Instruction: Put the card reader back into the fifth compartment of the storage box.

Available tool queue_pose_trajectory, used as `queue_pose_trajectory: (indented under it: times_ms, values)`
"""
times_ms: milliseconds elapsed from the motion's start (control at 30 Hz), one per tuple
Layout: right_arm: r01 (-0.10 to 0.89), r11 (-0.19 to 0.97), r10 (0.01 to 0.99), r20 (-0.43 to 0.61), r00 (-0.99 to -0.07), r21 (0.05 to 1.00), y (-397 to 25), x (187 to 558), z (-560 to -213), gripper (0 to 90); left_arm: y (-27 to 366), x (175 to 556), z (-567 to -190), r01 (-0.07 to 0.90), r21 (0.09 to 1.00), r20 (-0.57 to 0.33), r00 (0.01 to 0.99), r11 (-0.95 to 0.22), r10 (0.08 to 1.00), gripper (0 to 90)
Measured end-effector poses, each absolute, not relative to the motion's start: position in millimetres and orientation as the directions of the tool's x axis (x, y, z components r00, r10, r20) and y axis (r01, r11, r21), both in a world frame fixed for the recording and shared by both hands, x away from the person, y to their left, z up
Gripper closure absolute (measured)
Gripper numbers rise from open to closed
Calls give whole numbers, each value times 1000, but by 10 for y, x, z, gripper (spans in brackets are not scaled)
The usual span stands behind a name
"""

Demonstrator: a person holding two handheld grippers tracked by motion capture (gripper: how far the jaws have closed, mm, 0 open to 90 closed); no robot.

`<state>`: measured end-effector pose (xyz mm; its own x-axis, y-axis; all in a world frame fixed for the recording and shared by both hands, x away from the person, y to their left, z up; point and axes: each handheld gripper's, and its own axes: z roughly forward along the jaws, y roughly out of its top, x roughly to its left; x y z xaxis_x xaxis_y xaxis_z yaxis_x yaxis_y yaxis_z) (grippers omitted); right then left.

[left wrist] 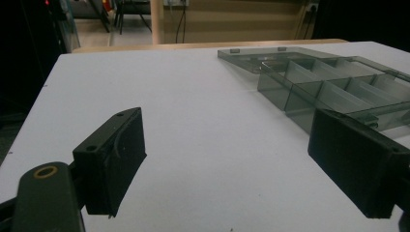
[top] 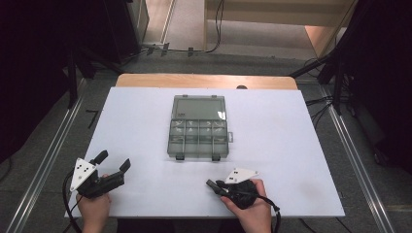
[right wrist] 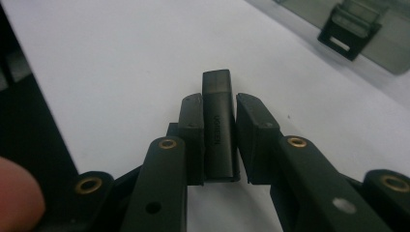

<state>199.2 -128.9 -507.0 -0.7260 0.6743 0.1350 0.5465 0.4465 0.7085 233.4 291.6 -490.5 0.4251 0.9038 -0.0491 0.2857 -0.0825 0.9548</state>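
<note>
White desk with a smoky compartment box lying open at its middle.
Right gripper near the front edge pinches a black USB stick between its fingers; left gripper fingers spread wide, holding nothing.

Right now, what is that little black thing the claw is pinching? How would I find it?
Start at the white table, near the edge closest to the person. The right claw is shut on a small black stick. Unlike the see-through grey box, it is solid black, slim, with faint lettering along it.
</note>
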Motion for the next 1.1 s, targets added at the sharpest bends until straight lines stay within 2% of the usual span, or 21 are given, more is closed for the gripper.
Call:
queue_pose_trajectory:
  times_ms: [133,1100]
  values:
    - [532,445,644,155,-749,720,-1283,1996,-4995,717,2920,2334,-4904,286,955,-54,424,-77,904,136]
    - [492,432,615,152,-773,756,-1193,2242,-4695,717,2919,2338,-4904,283,956,-55,425,-75,903,136]
